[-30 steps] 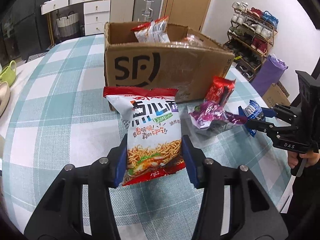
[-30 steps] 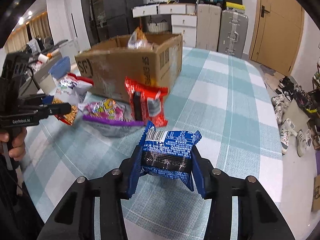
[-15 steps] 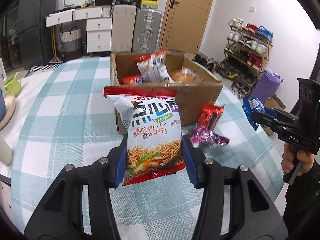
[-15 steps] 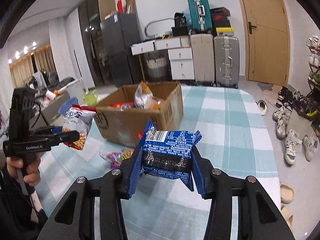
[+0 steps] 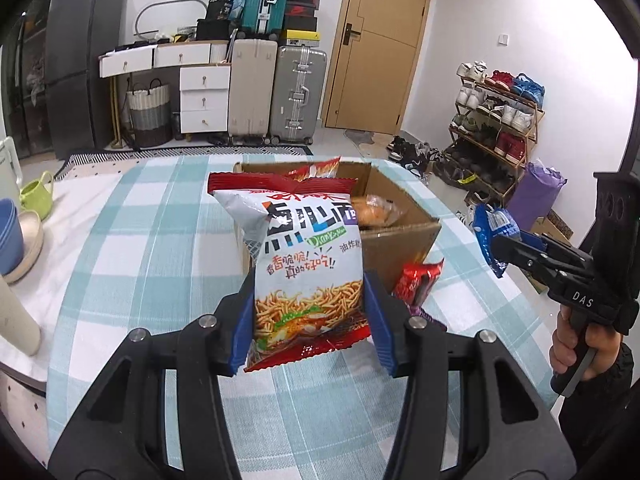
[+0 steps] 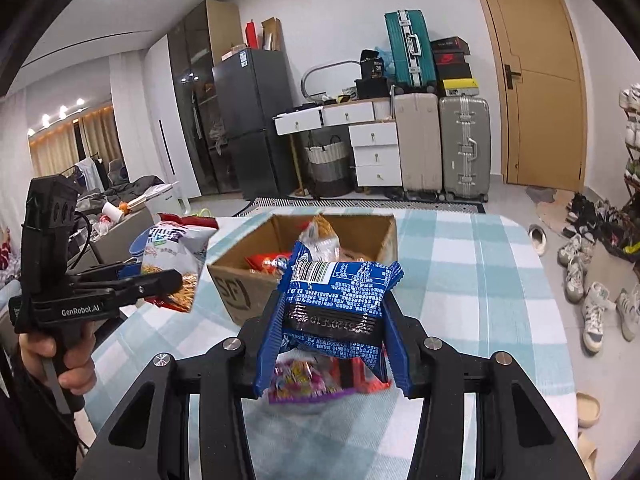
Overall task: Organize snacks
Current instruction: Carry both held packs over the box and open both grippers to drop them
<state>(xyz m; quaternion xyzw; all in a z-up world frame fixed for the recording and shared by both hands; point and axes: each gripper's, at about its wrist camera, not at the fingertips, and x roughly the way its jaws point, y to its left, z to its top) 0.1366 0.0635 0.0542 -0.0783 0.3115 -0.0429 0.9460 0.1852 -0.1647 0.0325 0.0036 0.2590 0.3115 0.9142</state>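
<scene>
My left gripper is shut on a red and white noodle snack bag and holds it in the air in front of the open cardboard box. My right gripper is shut on a blue snack packet, also held above the table near the box. The box holds several snack bags. A red packet and a purple packet lie on the table by the box. Each gripper shows in the other's view, the left and the right.
The table has a teal checked cloth. A green cup and stacked bowls stand at its left edge. Suitcases, drawers and a shoe rack stand beyond the table.
Both grippers have risen with their snacks, from low by the table to about the level of the box's open top. The box interior has come into view.
</scene>
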